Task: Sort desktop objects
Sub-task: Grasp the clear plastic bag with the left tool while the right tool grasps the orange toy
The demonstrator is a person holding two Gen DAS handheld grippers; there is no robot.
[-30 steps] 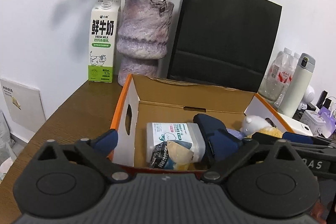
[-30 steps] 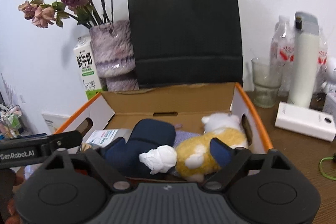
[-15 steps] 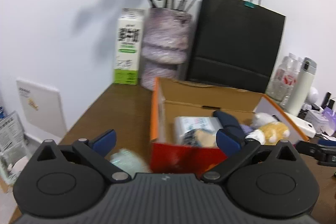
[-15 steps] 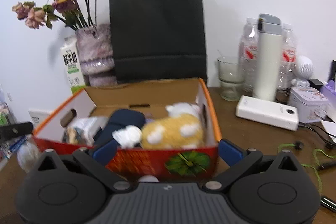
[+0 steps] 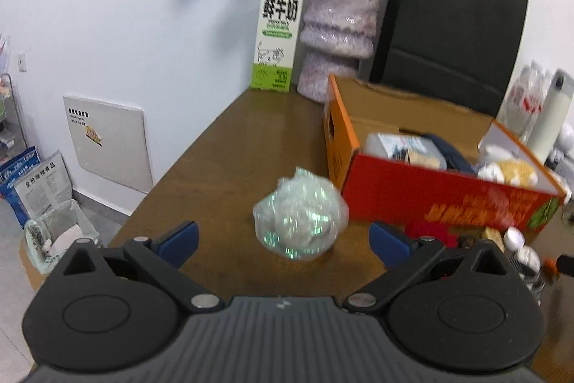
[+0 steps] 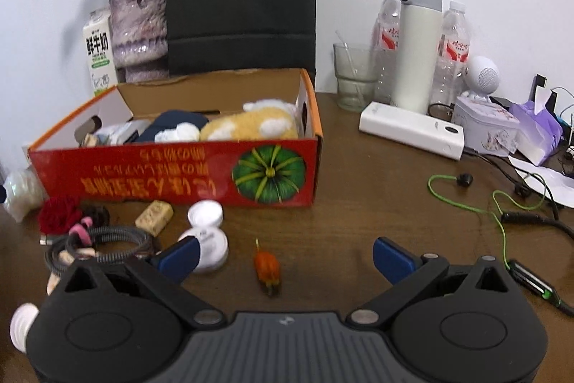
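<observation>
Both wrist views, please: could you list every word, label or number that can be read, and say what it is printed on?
"鲜牛奶" on the milk carton, repeated on its side in the right wrist view.
Smaller green print on the carton: too blurred to read.
Yellow characters on the red box: upside down and blurred, unreadable.
Red labels on the water bottles: too small.
Wall panel sticker and floor packets: unreadable.

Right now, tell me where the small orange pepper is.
In the right wrist view, the orange pepper lies on the brown table in front of the red box, just right of the white round jars and between the open tongs.
</observation>
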